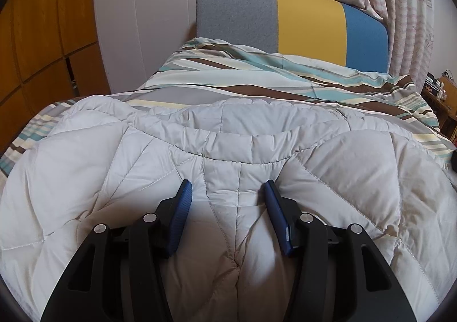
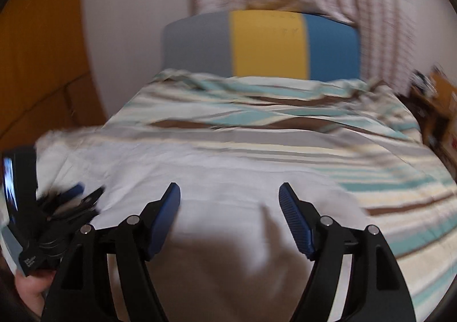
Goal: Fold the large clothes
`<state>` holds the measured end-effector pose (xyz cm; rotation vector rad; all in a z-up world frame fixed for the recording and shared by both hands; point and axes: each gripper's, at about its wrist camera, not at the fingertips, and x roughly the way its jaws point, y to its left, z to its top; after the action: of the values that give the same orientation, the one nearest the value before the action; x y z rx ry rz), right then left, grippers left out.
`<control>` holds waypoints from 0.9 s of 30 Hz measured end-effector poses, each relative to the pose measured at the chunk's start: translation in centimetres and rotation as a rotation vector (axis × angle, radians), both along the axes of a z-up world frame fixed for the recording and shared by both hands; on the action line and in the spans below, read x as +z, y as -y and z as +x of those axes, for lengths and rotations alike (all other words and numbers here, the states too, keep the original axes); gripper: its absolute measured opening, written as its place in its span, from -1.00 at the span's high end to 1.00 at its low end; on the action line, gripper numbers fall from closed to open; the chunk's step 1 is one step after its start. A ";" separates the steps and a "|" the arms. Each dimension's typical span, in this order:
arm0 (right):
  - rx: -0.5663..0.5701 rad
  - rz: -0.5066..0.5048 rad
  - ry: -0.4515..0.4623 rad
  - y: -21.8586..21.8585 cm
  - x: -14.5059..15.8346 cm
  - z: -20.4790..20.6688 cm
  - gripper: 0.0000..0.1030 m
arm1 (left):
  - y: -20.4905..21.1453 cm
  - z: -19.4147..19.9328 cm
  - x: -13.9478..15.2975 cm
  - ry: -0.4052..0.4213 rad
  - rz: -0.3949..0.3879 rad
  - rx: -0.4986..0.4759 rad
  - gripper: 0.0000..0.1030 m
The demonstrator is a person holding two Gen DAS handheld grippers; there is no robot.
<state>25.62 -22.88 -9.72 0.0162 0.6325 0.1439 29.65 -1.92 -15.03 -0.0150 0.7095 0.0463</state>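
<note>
Left wrist view: left hand-held gripper (image 1: 227, 187) sits half open, a bunched ridge of the white quilted jacket (image 1: 228, 150) on the bed (image 1: 285, 88) between its pads, contact unclear. Right wrist view, blurry: right hand-held gripper (image 2: 230, 190) wide open above the jacket, holding nothing; only here the left one shows

No text can be read; the small print on the left gripper (image 2: 28, 262) seems too blurred.
</note>
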 end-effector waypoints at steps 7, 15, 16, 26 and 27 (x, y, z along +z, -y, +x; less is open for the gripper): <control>0.065 -0.026 -0.110 -2.7 -4.3 3.5 -0.43 | 0.2 0.1 -0.1 -0.005 -0.008 0.009 -0.01; 0.055 -0.017 -0.161 -2.7 -7.4 5.4 -0.45 | 0.6 0.8 -0.6 -0.029 0.021 0.028 -0.02; 0.055 -0.019 -0.163 -2.8 -7.5 5.4 -0.46 | 0.6 0.9 -0.6 -0.033 0.025 0.028 -0.02; 0.052 -0.013 -0.159 -2.6 -7.4 5.4 -0.50 | 1.3 0.2 -0.1 -0.065 0.111 0.060 -0.35; 0.049 -0.017 -0.154 -2.6 -7.4 5.4 -0.50 | 1.3 -0.1 0.2 -0.073 0.116 0.065 -0.36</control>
<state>31.03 -20.26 -17.10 -0.0049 0.7885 0.1859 29.59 -3.24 -14.86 0.0746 0.7781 0.1510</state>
